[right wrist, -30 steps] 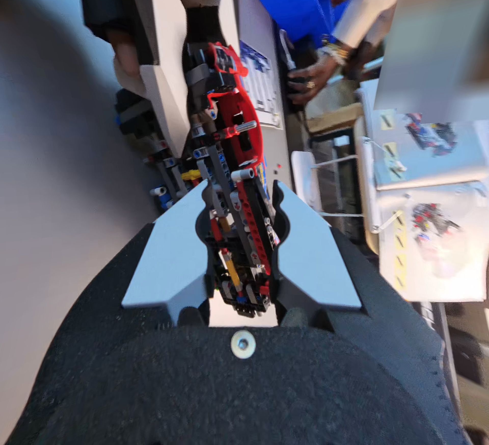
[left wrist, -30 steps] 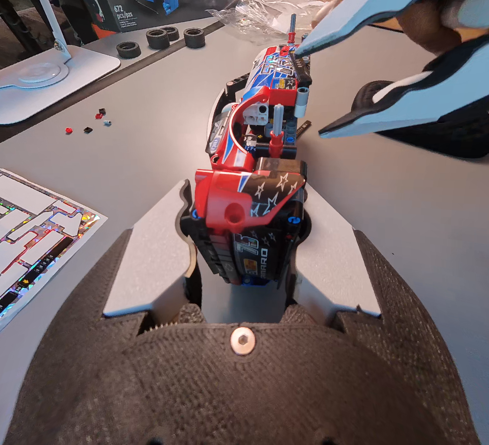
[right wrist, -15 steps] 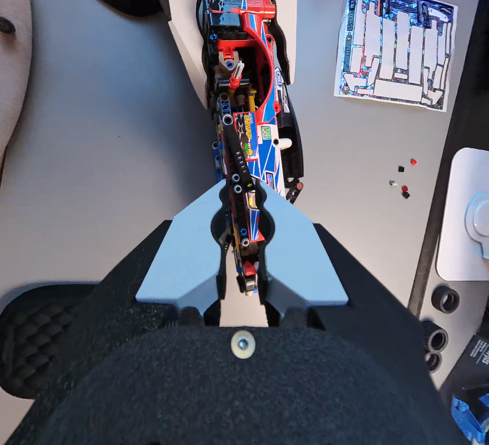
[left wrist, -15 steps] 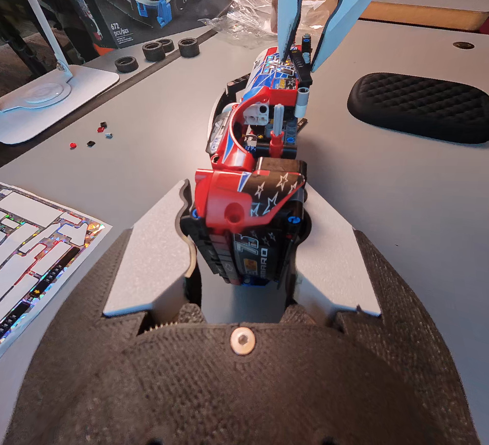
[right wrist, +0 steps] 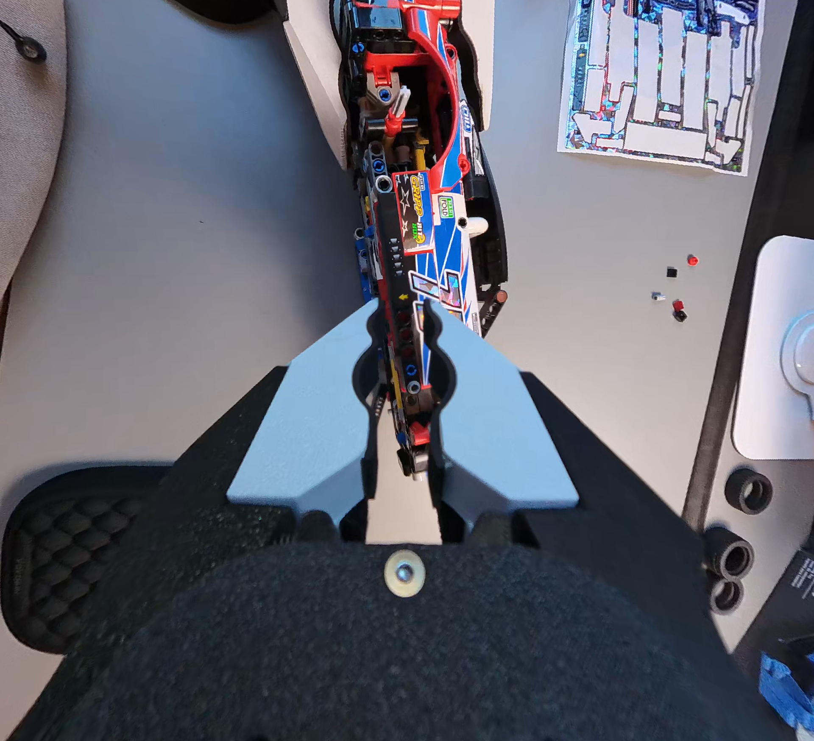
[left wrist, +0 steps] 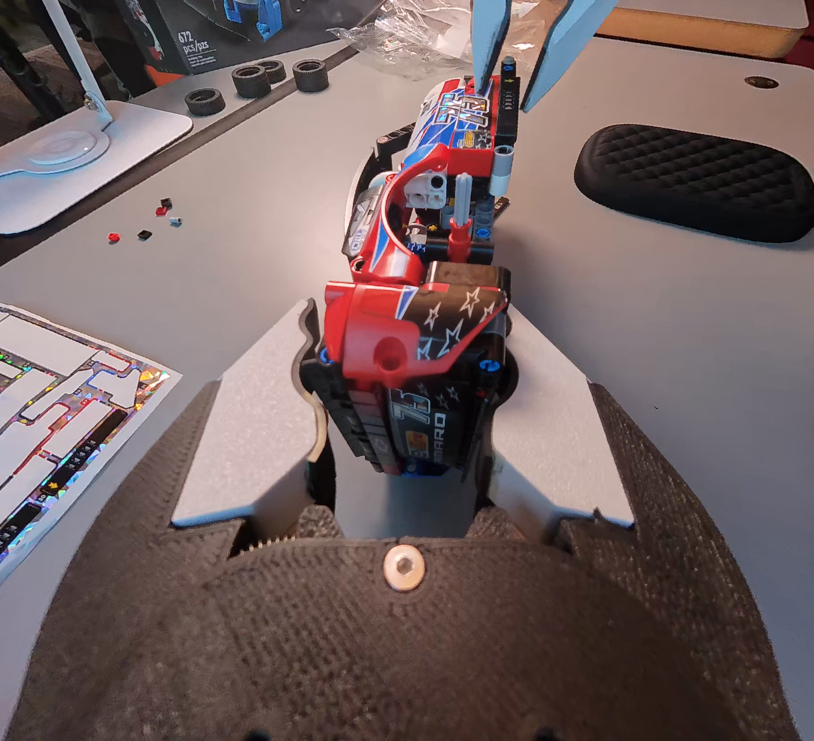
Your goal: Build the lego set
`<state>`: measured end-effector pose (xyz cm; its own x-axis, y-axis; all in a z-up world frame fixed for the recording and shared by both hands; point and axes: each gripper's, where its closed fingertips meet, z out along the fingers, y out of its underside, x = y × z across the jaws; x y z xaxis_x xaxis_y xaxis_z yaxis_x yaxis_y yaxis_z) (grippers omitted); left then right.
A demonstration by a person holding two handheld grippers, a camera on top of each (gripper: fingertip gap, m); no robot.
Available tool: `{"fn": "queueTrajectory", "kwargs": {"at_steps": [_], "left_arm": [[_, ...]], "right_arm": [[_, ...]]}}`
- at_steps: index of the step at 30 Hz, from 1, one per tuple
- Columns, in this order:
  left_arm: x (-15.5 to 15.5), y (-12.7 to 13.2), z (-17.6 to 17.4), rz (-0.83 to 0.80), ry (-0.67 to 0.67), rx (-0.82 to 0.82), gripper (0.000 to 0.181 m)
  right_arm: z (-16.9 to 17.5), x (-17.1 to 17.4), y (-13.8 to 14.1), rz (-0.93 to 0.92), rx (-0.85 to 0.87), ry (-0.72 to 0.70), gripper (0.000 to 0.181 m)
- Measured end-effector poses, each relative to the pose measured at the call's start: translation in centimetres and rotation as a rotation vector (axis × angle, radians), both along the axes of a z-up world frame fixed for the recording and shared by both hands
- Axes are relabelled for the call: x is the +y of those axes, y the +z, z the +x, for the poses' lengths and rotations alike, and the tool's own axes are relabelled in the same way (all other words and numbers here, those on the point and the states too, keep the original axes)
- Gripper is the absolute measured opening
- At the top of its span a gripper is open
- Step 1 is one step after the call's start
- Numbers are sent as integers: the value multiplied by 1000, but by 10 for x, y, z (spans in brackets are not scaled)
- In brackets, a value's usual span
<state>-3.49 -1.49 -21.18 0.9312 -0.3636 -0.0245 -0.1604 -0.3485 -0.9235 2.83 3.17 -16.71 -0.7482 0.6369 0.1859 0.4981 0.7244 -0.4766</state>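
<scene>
Model: part-built lego car (left wrist: 423,323) on its side, mid tabletop (left wrist: 264,191), away from the edges | left tongs (left wrist: 407,389) clenched on its starred end | right tongs (right wrist: 403,367) straddled the black side beam, grip uncertain | handling: light, rigid, pin joints likely to pop; hold the frame, not panels | loose tyres (left wrist: 255,81) at the far edge.

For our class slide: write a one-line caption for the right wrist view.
Right hand-held gripper closes on one end of the lego car; left hand-held gripper clamps the other.
</scene>
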Motion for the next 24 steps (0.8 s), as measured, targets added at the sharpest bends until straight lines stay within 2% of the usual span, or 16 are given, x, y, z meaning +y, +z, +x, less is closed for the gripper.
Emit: {"fn": "queueTrajectory", "kwargs": {"at_steps": [3,5,9,12,18,24], "left_arm": [[0,0,-1,-4,4,-12,79],[1,0,-2,-10,7,-26,79],[2,-1,-4,-25,13,-63,79],[3,-2,-5,-31,9,-90,78],[3,-2,-7,-42,11,-135,78],[2,-1,-3,-33,-9,-114,76]], "right_arm": [[-1,-3,5,57,79,16,22],[-4,-2,7,193,193,37,25],[-9,-2,3,430,465,56,21],[-14,2,3,522,592,19,17],[-19,4,2,633,626,20,17],[-19,4,1,559,601,-39,16]]}}
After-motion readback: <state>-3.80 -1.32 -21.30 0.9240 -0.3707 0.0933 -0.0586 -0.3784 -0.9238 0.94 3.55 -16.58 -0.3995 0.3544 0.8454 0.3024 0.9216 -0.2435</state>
